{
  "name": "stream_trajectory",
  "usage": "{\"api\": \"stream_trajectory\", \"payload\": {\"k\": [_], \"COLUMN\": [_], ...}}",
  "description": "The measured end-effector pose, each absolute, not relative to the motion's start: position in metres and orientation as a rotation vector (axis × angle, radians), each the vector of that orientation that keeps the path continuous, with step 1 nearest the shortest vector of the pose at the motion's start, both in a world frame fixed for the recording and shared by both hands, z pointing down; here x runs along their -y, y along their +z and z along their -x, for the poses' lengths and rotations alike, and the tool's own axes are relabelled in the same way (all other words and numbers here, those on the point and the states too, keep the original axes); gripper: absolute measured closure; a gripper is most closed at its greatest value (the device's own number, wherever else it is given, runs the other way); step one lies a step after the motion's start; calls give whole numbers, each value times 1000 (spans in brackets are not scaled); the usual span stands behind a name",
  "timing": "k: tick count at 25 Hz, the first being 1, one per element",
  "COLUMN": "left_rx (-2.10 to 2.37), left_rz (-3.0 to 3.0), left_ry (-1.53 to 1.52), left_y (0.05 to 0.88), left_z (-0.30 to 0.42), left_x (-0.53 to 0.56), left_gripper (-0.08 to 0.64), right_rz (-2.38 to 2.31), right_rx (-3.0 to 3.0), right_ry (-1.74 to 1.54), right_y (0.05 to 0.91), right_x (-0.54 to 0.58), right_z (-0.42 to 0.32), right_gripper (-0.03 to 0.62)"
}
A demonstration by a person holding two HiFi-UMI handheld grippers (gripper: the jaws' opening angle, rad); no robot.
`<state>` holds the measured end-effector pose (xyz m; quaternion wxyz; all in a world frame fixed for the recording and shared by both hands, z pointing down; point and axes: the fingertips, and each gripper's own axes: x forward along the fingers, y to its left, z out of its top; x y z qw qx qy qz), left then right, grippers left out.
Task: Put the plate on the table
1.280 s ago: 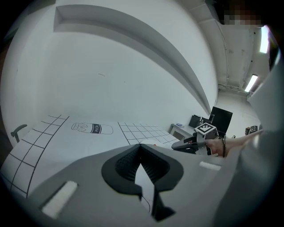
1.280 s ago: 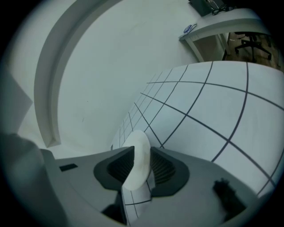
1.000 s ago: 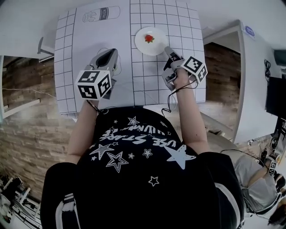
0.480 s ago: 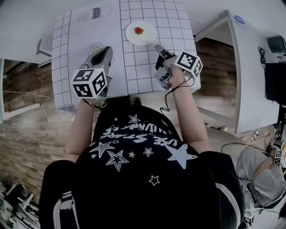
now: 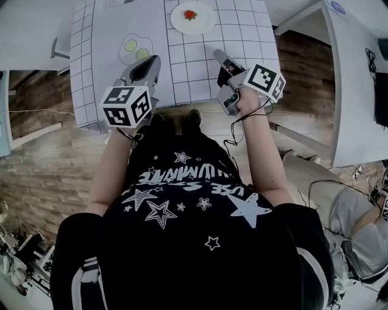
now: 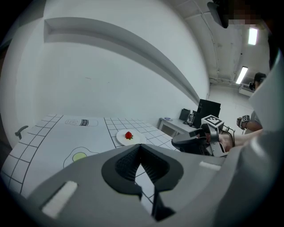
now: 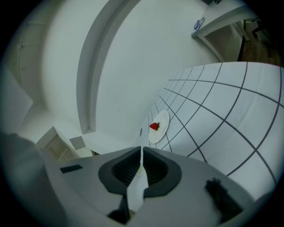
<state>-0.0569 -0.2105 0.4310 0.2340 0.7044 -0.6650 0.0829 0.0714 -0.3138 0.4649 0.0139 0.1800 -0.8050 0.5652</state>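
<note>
- A round white plate [image 5: 192,17] holding a red strawberry [image 5: 190,14] sits on the white gridded table [image 5: 194,66].
- The left gripper [image 6: 141,148] and right gripper [image 7: 141,148] are near the plate, apart from it, their fingers closed together on nothing.

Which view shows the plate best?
Head view: the plate appears whole from above, with the strawberry on it. The left gripper view sees it at a shallow angle; the right gripper view shows it tilted and small.
</note>
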Motion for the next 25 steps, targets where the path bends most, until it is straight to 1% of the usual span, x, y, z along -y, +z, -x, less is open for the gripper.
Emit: {"api": "stream_trajectory", "payload": {"k": [7, 12, 18, 25], "left_rx": [1780, 1803, 1820, 1804], "left_rz": [-2025, -2027, -2005, -2047], "left_ry": [239, 189, 143, 73], "left_y": [427, 415, 412, 402], "left_z": [42, 70, 110, 130], "left_x": [197, 164, 103, 55], "left_gripper": [551, 551, 551, 551], "right_rz": [-622, -615, -581, -640], "right_rx": [2519, 2539, 2589, 2620], "right_ry": [1793, 1775, 1661, 1601], "right_y": [469, 465, 446, 429], "right_x": [292, 266, 208, 158], "right_z": [-77, -49, -8, 8], "right_gripper": [568, 568, 568, 566]}}
